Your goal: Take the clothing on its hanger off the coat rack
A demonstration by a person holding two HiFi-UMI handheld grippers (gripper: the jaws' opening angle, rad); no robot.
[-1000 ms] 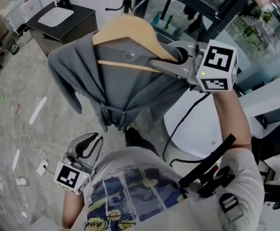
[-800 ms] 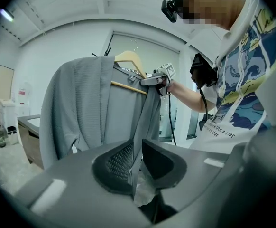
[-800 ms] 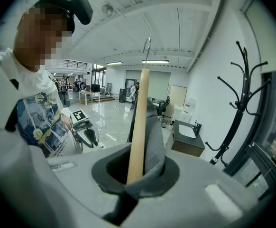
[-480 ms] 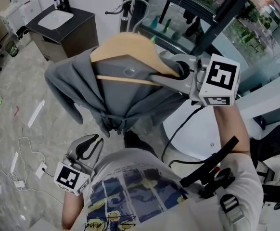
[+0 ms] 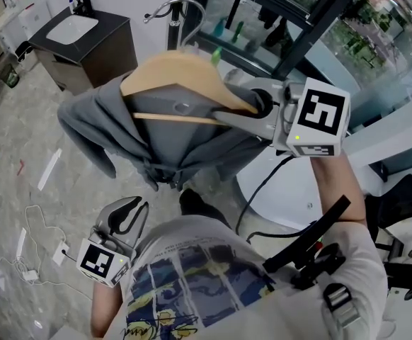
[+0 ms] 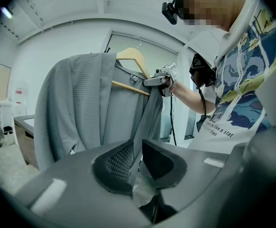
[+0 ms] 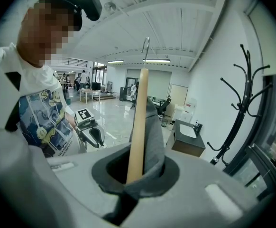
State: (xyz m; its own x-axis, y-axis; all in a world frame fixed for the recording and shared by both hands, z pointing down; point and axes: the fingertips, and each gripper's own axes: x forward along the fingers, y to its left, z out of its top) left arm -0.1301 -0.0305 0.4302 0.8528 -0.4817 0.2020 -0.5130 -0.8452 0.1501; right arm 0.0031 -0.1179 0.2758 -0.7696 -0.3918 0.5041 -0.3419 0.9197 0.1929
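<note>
A grey garment (image 5: 100, 119) hangs on a wooden hanger (image 5: 178, 73) with a metal hook (image 5: 167, 9). My right gripper (image 5: 229, 112) is shut on the hanger's right shoulder, cloth pinched in with the wood. In the right gripper view the wooden arm (image 7: 138, 127) and grey cloth (image 7: 152, 137) rise from between the jaws, and the black coat rack (image 7: 240, 108) stands apart at the right, its hooks bare. My left gripper (image 5: 139, 207) hangs low by the person's waist with its jaws together and nothing in them. From the left gripper (image 6: 135, 148) view the garment (image 6: 76, 113) hangs ahead.
A dark cabinet with a white sink (image 5: 86, 37) stands by the wall at the back left. Cables and a power strip (image 5: 32, 261) lie on the grey floor at left. A white round base (image 5: 284, 190) and a glass wall are at right.
The right gripper has carried the hanger and garment a little to the left, and the hook now hangs free of the rack. The left gripper has stayed where it was.
</note>
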